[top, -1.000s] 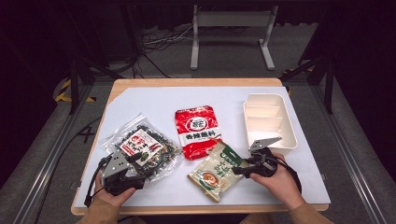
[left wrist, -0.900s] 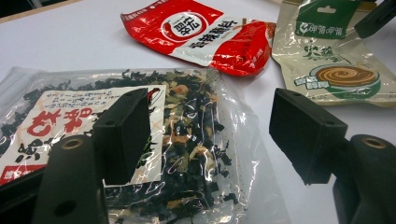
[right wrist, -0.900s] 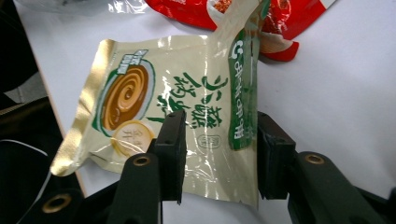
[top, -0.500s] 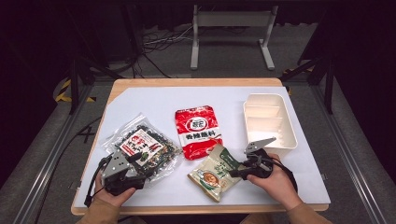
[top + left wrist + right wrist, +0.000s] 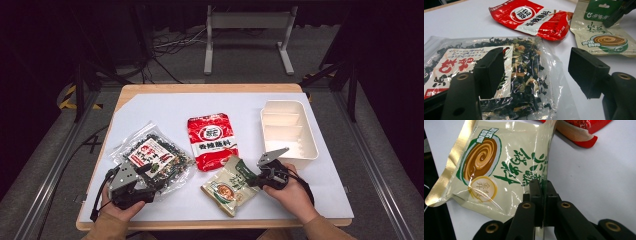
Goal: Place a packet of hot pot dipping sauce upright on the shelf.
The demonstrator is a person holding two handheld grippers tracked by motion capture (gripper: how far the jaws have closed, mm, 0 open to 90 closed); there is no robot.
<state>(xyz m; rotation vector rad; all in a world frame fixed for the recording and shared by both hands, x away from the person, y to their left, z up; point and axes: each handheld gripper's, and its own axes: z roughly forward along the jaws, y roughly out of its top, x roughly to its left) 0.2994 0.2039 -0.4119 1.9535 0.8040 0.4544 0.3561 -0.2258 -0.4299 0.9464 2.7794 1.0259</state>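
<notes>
1. One beige sauce packet (image 5: 231,185) lies at the table's (image 5: 165,105) near edge, its edge pinched by the right gripper (image 5: 543,192), whose jaws have just closed.
2. Beside the packet: red packet (image 5: 211,141), white tray (image 5: 288,129).
3. Farther left, the left gripper (image 5: 536,72) gapes over the seaweed bag (image 5: 524,75).
</notes>
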